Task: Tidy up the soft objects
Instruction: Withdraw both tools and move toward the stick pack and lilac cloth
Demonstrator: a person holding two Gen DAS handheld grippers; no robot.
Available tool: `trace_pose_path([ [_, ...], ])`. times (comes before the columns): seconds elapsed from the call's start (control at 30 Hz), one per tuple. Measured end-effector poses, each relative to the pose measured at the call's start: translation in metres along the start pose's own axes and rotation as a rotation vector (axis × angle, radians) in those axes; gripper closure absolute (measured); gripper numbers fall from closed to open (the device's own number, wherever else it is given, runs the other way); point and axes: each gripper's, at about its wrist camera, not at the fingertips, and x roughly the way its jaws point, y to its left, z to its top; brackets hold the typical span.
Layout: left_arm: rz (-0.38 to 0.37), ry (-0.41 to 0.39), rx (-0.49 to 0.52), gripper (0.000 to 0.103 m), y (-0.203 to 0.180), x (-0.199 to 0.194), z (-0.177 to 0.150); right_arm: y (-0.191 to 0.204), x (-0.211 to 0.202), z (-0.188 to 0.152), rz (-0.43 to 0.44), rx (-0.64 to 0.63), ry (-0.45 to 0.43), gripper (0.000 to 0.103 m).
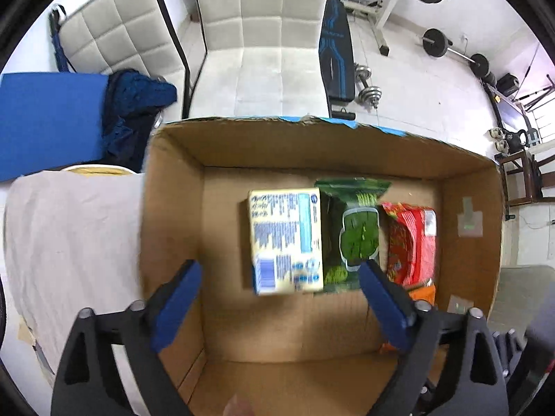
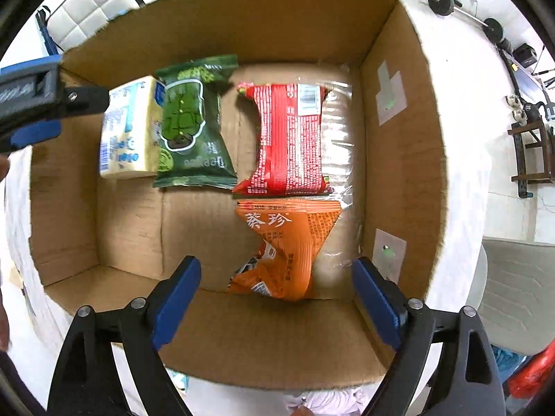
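Note:
An open cardboard box (image 1: pixel 173 187) (image 2: pixel 402 159) holds soft packets. A yellow tissue pack (image 1: pixel 286 241) (image 2: pixel 126 131) lies beside a green snack bag (image 1: pixel 353 232) (image 2: pixel 190 124), then a red packet (image 1: pixel 411 242) (image 2: pixel 291 138). An orange packet (image 2: pixel 288 246) lies in front of the red one. My left gripper (image 1: pixel 281 301) is open and empty above the box, just in front of the tissue pack; it also shows at the left of the right wrist view (image 2: pixel 38 104). My right gripper (image 2: pixel 277 298) is open and empty over the orange packet.
The box stands on a table with a pale cloth (image 1: pixel 69 235). White padded chairs (image 1: pixel 263 41), a blue mat (image 1: pixel 48 118) and dark blue fabric (image 1: pixel 135 111) lie behind. Gym weights (image 1: pixel 451 48) sit on the floor at the right.

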Motion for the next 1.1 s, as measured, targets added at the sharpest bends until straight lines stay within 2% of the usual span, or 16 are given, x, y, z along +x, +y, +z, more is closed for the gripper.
trace_pose_path([
  [0.03,0.002,-0.018,0.004,0.008,0.0,-0.007,-0.006,-0.001,-0.003,-0.002,-0.007,0.002,-0.012,0.0],
  [0.13,0.004,-0.068,0.008,0.006,0.001,-0.029,-0.028,-0.001,-0.009,-0.001,-0.016,0.002,-0.056,0.0],
  [0.37,0.015,-0.154,0.013,0.005,0.0,-0.067,-0.079,0.004,-0.033,-0.024,0.0,0.007,-0.139,0.0],
  [0.6,0.046,-0.266,0.021,0.005,-0.003,-0.109,-0.125,0.01,-0.082,-0.063,-0.006,-0.007,-0.263,0.0],
  [0.8,0.067,-0.346,0.024,0.005,-0.007,-0.147,-0.155,0.014,-0.115,-0.094,0.018,-0.013,-0.323,0.0],
  [0.93,0.075,-0.382,0.027,0.005,-0.009,-0.166,-0.168,0.016,-0.136,-0.111,0.046,-0.013,-0.355,0.0],
  [1.1,0.069,-0.389,0.015,0.005,-0.01,-0.175,-0.184,0.015,-0.15,-0.124,0.069,-0.007,-0.386,0.0],
])
